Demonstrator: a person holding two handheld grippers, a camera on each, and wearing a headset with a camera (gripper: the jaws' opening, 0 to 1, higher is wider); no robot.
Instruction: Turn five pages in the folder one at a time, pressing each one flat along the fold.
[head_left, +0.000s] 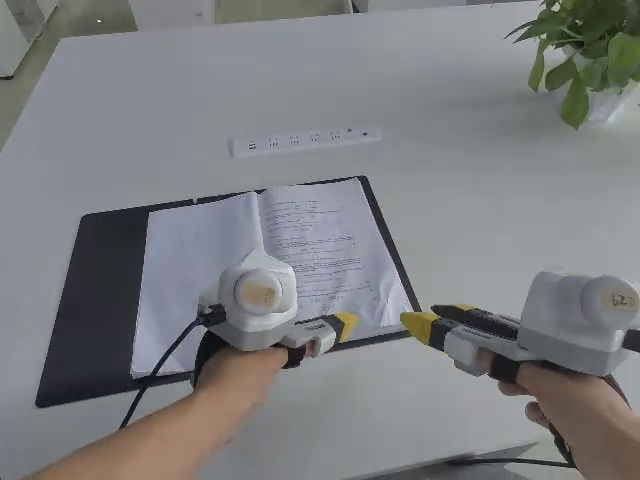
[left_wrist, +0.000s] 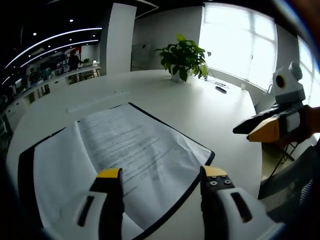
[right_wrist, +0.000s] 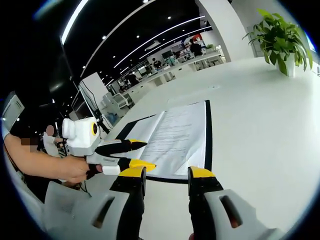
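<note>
White tabletop (head_left: 480, 180), wide and round-cornered. Open-plan office behind it, with ceiling light strips and a bright window in the left gripper view.

One black folder (head_left: 100, 290) lies open and flat near my edge of the tabletop. Two page faces show: a blank-looking left page (head_left: 195, 270) and a printed right page (head_left: 325, 250), with a slight rise at the fold. One power strip (head_left: 305, 142) lies beyond the folder, apart from it. One potted plant (head_left: 585, 50) stands at the far right.

Two tools. Left tool (head_left: 340, 325) is over the folder's near right corner, jaws apart and gripping nothing; I cannot tell if it touches the paper. Right tool (head_left: 435, 318) is just off the folder's right edge over the tabletop, jaws also apart, holding nothing. The two tools' tips point at each other, near but not touching.
</note>
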